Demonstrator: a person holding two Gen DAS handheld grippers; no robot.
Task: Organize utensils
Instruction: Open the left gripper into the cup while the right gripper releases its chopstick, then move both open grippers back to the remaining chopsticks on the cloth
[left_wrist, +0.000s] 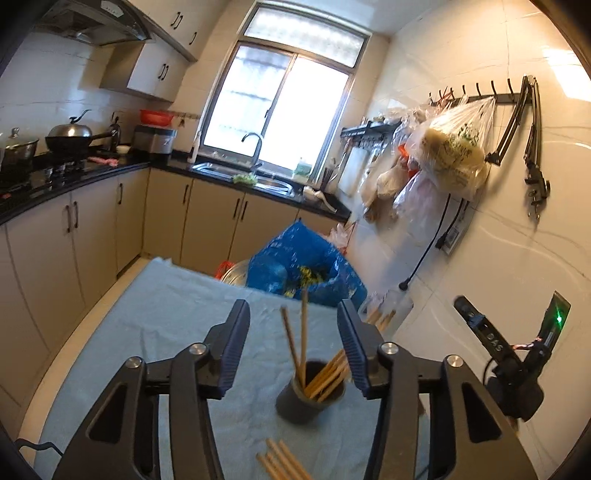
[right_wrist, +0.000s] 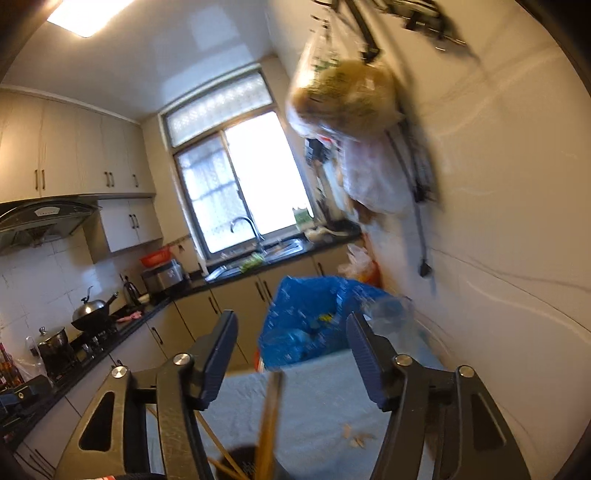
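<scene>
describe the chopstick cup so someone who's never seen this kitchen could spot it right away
Find the table covered with a light blue cloth, set against the white tiled wall. Near its close end stands a small dark cup, between the open left gripper fingers in that view. It is the only upright container on the cloth, with wooden chopsticks sticking out, while loose chopsticks lie flat in front of it.

Black angular left gripper (left_wrist: 293, 325), blue ribbed pads (left_wrist: 236, 347), silver round pivot screws (left_wrist: 198, 348). Same build on the black right gripper (right_wrist: 291, 336): triangular cut-outs, thin black cable trailing.
</scene>
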